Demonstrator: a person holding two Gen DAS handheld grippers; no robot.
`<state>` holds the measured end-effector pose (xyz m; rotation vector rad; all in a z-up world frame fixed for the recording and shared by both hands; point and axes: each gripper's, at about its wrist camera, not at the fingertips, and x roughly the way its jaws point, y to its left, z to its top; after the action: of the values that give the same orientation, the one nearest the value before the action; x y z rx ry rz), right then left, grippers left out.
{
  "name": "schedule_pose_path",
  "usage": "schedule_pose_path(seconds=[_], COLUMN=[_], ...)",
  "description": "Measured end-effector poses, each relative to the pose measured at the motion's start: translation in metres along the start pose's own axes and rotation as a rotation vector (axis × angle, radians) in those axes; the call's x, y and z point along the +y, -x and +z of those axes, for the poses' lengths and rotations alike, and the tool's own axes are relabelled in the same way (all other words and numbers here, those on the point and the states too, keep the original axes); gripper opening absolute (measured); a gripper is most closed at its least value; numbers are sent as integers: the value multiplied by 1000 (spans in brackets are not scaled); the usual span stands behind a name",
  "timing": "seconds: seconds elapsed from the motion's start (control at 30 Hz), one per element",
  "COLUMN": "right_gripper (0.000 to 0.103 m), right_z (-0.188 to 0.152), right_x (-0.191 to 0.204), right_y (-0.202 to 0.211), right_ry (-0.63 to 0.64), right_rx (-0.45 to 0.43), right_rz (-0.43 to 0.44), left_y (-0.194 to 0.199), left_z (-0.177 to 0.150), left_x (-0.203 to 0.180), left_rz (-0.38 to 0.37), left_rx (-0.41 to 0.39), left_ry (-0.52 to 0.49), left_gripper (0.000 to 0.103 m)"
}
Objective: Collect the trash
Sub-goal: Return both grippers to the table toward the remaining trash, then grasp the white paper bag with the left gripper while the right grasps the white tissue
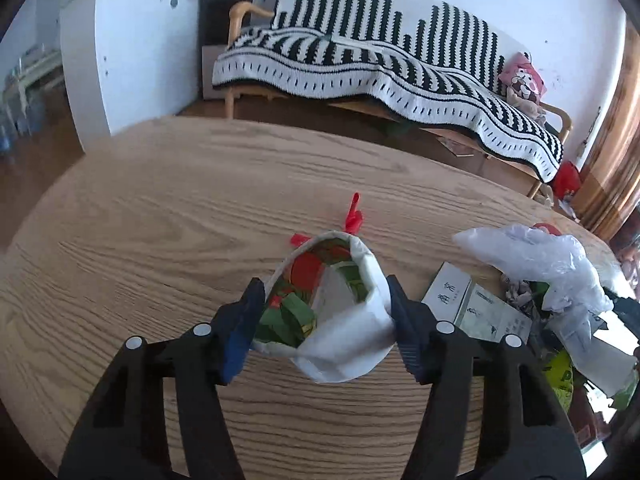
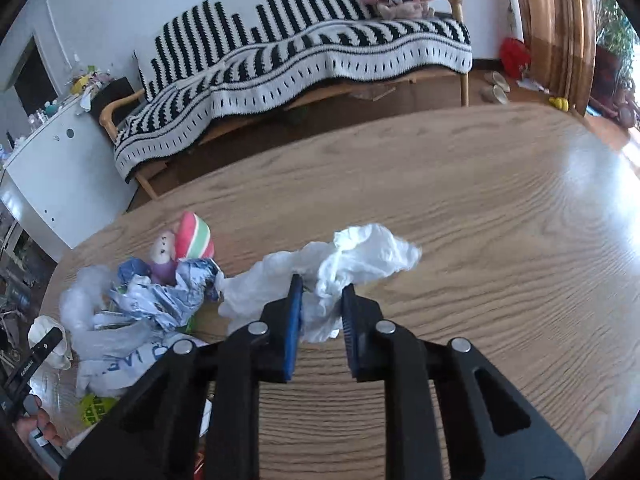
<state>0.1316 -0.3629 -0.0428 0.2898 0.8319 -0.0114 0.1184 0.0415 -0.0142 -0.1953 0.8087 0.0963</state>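
In the left wrist view a white paper cup (image 1: 348,332), full of red and green scraps, lies tilted on the wooden table (image 1: 180,200). My left gripper (image 1: 325,284) has a blue pad pressed on each side of it. A red plastic piece (image 1: 354,216) sticks out just beyond the cup. In the right wrist view my right gripper (image 2: 322,284) is shut on a crumpled white plastic bag (image 2: 368,252), which bunches between the pads and spreads out past them over the table (image 2: 500,220).
A heap of trash lies between the grippers: clear bags (image 1: 540,256), a small carton (image 1: 448,292), crumpled foil (image 2: 160,296) and a small doll with a striped hat (image 2: 188,240). A striped-blanket sofa (image 2: 320,52) stands beyond the far table edge. A hand (image 2: 40,428) shows at lower left.
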Motion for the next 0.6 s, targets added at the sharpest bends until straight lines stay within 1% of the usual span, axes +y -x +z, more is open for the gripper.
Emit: schedule_pose_path(seconds=[0.1, 0.2, 0.6], right_gripper=[16, 16, 16], right_z=[-3, -4, -6], right_x=[-6, -11, -7], right_y=[4, 9, 6], right_ry=[-19, -29, -2], right_rx=[4, 3, -22], right_rz=[18, 25, -3], left_y=[-1, -2, -5], left_z=[-2, -1, -4], left_x=[-4, -7, 4], left_rz=[23, 47, -12], left_rx=[22, 23, 36], left_ry=[-14, -34, 10], left_gripper=[59, 59, 59])
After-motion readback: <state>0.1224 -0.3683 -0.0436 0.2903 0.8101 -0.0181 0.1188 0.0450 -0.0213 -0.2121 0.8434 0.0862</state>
